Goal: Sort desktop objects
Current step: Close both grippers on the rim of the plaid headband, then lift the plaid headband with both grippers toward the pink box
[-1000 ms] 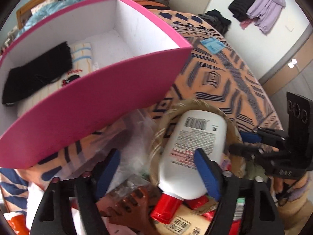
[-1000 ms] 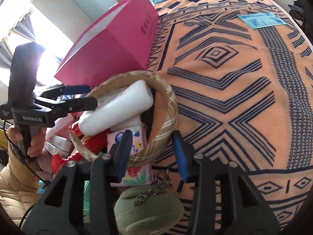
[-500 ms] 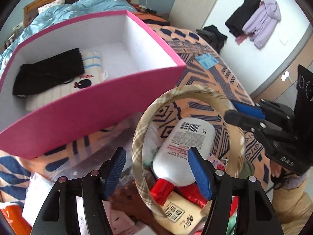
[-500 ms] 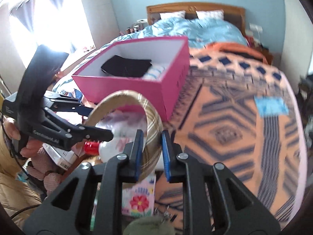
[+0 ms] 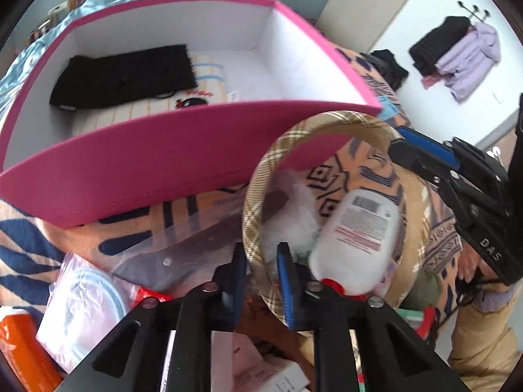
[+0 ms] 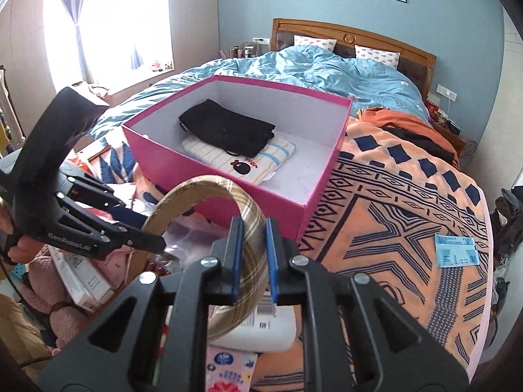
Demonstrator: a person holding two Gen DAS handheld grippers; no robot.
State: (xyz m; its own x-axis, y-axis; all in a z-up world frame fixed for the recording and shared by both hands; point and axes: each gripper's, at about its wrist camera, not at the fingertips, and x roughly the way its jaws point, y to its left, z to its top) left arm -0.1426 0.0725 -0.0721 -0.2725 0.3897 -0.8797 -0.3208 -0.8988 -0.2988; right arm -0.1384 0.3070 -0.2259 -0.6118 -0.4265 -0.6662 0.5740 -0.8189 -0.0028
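Observation:
A beige plaid headband (image 5: 313, 124) (image 6: 202, 186) stands up as an arch above a pile of clutter, gripped at both ends. My left gripper (image 5: 261, 263) (image 6: 153, 241) is closing, its blue pads pressing on the band's left side. My right gripper (image 6: 253, 251) (image 5: 397, 143) is also still closing and pinches the band's right side. Just behind stands a pink box (image 5: 163, 170) (image 6: 327, 170), open on top, with a black cloth (image 6: 228, 127) lying on a striped towel (image 6: 242, 160). Under the arch lies a white lotion bottle (image 5: 356, 238) (image 6: 261, 330) with a red cap.
The pile holds plastic bags (image 5: 81, 307), an orange bottle (image 5: 23, 346), cartons and a green pouch (image 5: 421, 287). The box rests on an orange and navy blanket (image 6: 392, 228), where a blue card (image 6: 456, 250) also lies. Beyond is a blue duvet (image 6: 310, 68).
My right gripper shut on the headband, lifted it off the pile and rolled it upright. My left gripper, earlier open around the lotion bottle, moved left and closed on the band's other side.

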